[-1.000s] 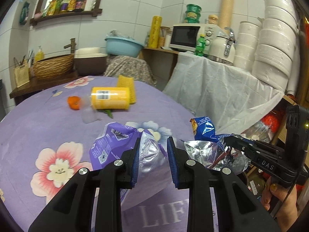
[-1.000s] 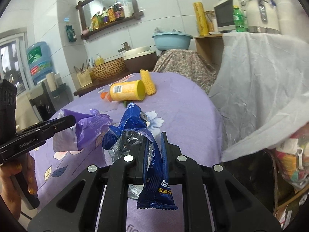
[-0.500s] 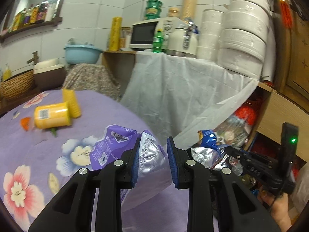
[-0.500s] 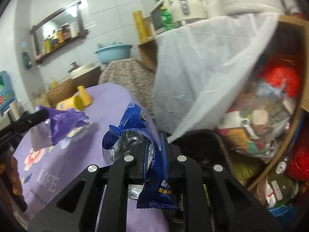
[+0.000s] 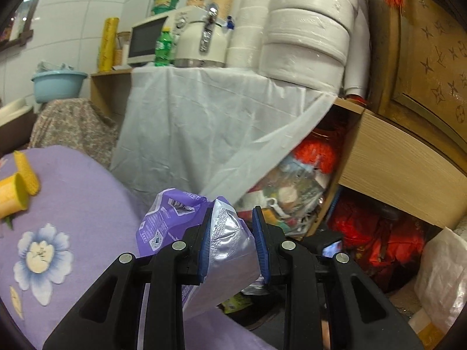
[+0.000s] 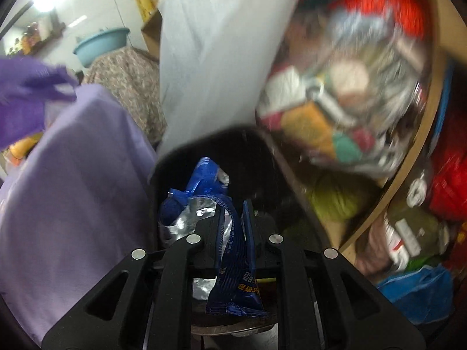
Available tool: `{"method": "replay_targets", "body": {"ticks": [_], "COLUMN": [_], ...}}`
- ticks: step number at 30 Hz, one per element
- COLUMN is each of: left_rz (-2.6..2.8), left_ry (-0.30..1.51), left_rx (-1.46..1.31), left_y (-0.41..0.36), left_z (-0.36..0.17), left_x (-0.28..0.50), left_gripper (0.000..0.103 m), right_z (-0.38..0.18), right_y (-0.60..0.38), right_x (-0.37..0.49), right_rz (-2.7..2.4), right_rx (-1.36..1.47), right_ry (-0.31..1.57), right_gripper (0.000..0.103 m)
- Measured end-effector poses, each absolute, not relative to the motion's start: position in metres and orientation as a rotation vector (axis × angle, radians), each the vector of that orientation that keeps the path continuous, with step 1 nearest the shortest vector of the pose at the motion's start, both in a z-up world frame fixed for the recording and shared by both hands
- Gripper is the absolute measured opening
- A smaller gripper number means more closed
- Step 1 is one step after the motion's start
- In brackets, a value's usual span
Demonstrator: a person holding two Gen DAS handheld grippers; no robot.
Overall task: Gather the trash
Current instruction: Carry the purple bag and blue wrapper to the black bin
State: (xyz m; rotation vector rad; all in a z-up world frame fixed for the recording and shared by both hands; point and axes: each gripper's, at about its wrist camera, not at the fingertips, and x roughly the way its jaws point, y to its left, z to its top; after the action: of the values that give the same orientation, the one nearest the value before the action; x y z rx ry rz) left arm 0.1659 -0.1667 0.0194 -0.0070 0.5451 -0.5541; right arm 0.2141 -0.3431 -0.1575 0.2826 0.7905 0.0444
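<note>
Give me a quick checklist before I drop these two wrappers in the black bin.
1. Right hand-held gripper holds blue wrapper: ok, though its jaws are starting to open.
2. Blue wrapper over the black bin: ok.
3. Left hand-held gripper clamped on purple bag: ok.
4. Purple bag over the bin: not ok, it hangs at the table edge.
5. Bin mouth clear of the white cloth: cannot tell, the cloth overhangs its rim.

The left gripper (image 5: 232,240) points gently downward with its blue pads clamped on a purple wrapper (image 5: 181,218), while the right gripper (image 6: 235,230), tilted more steeply down, has jaws just beginning to part around a blue wrapper (image 6: 230,248).
</note>
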Motion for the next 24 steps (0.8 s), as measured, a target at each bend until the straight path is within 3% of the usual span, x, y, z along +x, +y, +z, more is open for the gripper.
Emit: {"method": "replay_targets", "body": {"ticks": [1,3,4,11,15,24], "left_rz": [-0.574,-0.597,-0.607,-0.668,-0.713,-0.703], "left_ry": [0.563,0.587,0.598,0.663,0.718,0.852], "left_rx": [-0.009,-0.005,-0.004,-0.041,-0.038,-0.053], "left_y": [-0.172,-0.179,-0.183,-0.207,-0.228,-0.254], "left_z": [0.016,0.01,0.007,-0.006,-0.022,-0.064], "left_x": [0.169,0.171,0.173,0.186,0.194,0.222], "left_gripper": [0.027,0.027,0.027,0.027,0.027,0.027], "right_z": [-0.163,-0.17,-0.171,-0.166,-0.161,-0.168], "right_y": [-0.342,-0.342,-0.344,-0.35,-0.351,-0.364], "right_x": [0.216,0.217,0.217,0.191,0.168,0.128], "right_rz": [0.04,0.026,0.02,-0.01,-0.058,-0.11], "right_rx": [0.28,0.279,0.287,0.328,0.288,0.274], "right_ry": [0.8,0.824,0.818,0.785,0.751,0.759], "right_gripper": [0.019,0.052,0.057,0.058,0.066,0.066]}}
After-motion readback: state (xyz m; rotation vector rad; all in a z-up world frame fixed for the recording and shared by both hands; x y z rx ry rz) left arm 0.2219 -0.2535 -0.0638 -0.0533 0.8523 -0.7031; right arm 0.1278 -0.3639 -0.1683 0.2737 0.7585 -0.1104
